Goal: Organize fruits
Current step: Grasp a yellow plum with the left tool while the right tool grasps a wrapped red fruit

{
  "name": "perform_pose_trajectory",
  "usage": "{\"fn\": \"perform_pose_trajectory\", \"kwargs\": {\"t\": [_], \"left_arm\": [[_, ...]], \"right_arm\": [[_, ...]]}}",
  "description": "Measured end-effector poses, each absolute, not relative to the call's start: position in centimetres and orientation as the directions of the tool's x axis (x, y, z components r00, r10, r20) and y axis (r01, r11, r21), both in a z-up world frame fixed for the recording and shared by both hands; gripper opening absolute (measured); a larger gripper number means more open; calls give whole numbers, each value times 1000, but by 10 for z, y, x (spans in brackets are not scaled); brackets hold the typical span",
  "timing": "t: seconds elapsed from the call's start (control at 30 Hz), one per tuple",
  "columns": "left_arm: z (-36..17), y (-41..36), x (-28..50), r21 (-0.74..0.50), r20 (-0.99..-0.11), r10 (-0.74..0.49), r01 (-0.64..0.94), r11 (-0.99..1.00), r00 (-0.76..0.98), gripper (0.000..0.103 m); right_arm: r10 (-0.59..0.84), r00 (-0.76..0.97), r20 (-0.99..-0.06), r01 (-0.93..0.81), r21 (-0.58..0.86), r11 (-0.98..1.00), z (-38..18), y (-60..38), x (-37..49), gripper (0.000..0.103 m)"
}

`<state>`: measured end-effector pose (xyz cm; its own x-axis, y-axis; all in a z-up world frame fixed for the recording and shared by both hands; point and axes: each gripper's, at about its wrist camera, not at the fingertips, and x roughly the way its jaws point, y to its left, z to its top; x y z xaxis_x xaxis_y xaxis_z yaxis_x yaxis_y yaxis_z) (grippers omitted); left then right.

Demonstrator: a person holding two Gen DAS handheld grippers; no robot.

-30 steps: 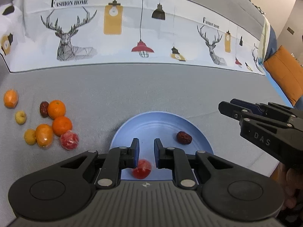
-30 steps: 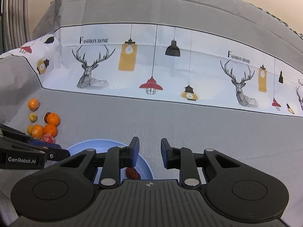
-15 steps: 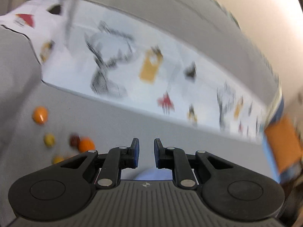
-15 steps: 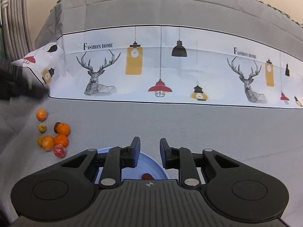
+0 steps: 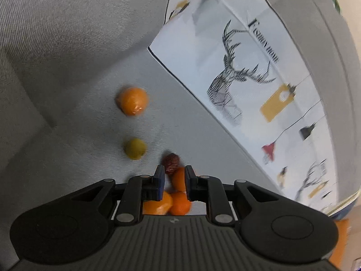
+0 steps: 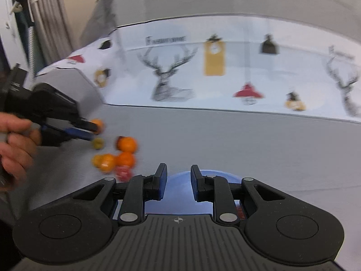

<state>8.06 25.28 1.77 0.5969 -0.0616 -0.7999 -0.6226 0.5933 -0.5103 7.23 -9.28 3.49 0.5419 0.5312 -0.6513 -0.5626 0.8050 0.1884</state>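
Observation:
Loose fruit lies on the grey cloth: a wrapped mandarin (image 5: 133, 101), a small yellow-green fruit (image 5: 135, 148), a dark red date (image 5: 171, 161) and oranges (image 5: 179, 178) bunched together. My left gripper (image 5: 173, 169) hovers over that bunch; its jaws are just starting to open, still nearly together, with nothing between them. The right wrist view shows the left gripper (image 6: 91, 131) beside the fruit cluster (image 6: 125, 151). My right gripper (image 6: 178, 169) is shut and holds nothing, above the blue plate (image 6: 216, 175). A red fruit (image 6: 240, 212) peeks out on the plate.
A white cloth printed with deer and lamps (image 6: 214, 67) runs along the back of the grey surface. A person's hand (image 6: 15, 149) holds the left gripper at the left edge. A red wrapped fruit (image 6: 123, 171) lies just left of the plate.
My left gripper has swung left from above the blue plate to above the fruit bunch, rolling as it went. The right gripper has turned slightly left and stays over the plate.

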Motion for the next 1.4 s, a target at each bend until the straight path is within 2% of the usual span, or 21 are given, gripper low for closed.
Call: {"fn": "perform_pose_trajectory", "kwargs": {"t": [0.13, 0.27, 0.4, 0.5, 0.73, 1.13, 1.27, 1.4], "left_arm": [[13, 252, 78, -495, -817, -69, -635, 593, 572, 21], [4, 257, 81, -403, -865, -16, -674, 619, 502, 25], [-8, 264, 77, -418, -878, -57, -703, 575, 475, 26], [-15, 267, 77, -448, -873, -94, -710, 543, 479, 28], [-22, 264, 83, -439, -883, -108, -724, 532, 456, 29], [-23, 260, 89, -403, -896, -79, -725, 559, 438, 26], [-11, 259, 90, -354, -894, 4, -711, 607, 449, 26], [-23, 260, 92, -357, -904, -28, -718, 598, 427, 26]], "right_arm": [[570, 469, -675, -619, 210, 757, 24, -53, 82, 24], [583, 418, -697, -689, 175, 704, 13, -12, 81, 25], [574, 383, -724, -711, 165, 683, -1, 12, 83, 27], [575, 361, -734, -716, 177, 675, -7, 23, 88, 33], [547, 359, -756, -728, 139, 671, -20, 41, 92, 36], [470, 379, -797, -711, 74, 699, -27, 47, 100, 36], [451, 382, -807, -712, 55, 701, -30, 47, 100, 33], [457, 381, -804, -711, 61, 700, -29, 46, 99, 31]]}}
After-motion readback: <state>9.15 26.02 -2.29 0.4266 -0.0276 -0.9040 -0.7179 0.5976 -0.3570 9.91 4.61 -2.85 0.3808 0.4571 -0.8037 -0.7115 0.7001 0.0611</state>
